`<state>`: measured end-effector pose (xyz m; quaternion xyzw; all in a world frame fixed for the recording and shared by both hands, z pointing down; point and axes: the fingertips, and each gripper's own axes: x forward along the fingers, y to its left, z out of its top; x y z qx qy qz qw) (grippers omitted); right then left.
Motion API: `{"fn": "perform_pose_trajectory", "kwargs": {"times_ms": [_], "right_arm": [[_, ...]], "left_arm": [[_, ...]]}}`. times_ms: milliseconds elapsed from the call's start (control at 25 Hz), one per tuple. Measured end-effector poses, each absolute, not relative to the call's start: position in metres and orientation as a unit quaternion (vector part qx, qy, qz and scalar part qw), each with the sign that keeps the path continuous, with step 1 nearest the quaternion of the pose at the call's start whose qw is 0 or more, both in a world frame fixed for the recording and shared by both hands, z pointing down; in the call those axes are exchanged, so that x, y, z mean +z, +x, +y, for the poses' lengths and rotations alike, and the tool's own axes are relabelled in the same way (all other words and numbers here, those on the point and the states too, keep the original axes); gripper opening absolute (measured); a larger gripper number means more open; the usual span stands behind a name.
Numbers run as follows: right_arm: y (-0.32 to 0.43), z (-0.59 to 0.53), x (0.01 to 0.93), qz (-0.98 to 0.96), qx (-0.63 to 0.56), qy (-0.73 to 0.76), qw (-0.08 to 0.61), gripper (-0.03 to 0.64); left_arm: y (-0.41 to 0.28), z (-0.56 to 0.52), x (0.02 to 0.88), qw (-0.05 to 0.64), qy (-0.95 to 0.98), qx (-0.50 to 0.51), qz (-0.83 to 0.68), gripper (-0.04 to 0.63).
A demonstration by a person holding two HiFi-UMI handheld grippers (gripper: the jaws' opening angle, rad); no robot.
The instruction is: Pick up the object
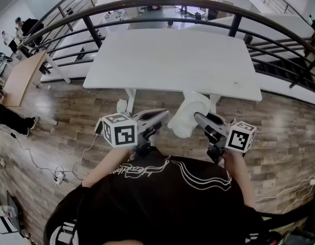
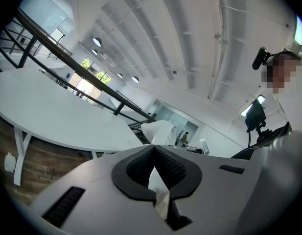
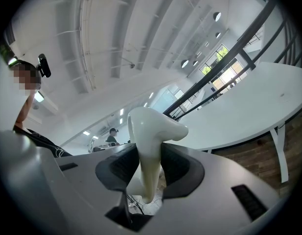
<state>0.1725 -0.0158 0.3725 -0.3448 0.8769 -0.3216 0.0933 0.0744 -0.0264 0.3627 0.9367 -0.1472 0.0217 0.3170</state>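
My right hand-held gripper (image 3: 150, 164) is pinching the white object (image 3: 151, 126). The two dark pads press on its narrow lower part from both sides, and the wider top, with a small beak, stands above them. In the head view the object hangs in the air, in front of the near edge of the white bench (image 1: 172, 60) and over the wooden floor (image 1: 280, 121). It touches nothing else that I can see. My left hand-held gripper (image 2: 155, 169) has its jaws pressed together with nothing between them, and it is just beside the object, on its left side.

I judge the pick-up as nearly done, so the step in hand is to hold and carry it safely. The surface looks smooth and glossy (I think it can slip easily). The pads hold it low, so the wider upper part may want to tip. I would make the pinch firm and even, move slowly, and avoid turning the wrist, so that the object does not swing between the pads. The left hand-held gripper should remain apart from it, not to knock it
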Motion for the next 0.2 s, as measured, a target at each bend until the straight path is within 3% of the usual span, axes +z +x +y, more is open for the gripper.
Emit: {"fn": "perform_pose_trajectory", "kwargs": {"times_ms": [200], "right_arm": [[0.1716, -0.0136, 0.3729, 0.879, -0.321, -0.341, 0.092, 0.132]], "left_arm": [[0.0756, -0.0241, 0.3618, 0.315, 0.938, 0.025, -0.146, 0.008]]}}
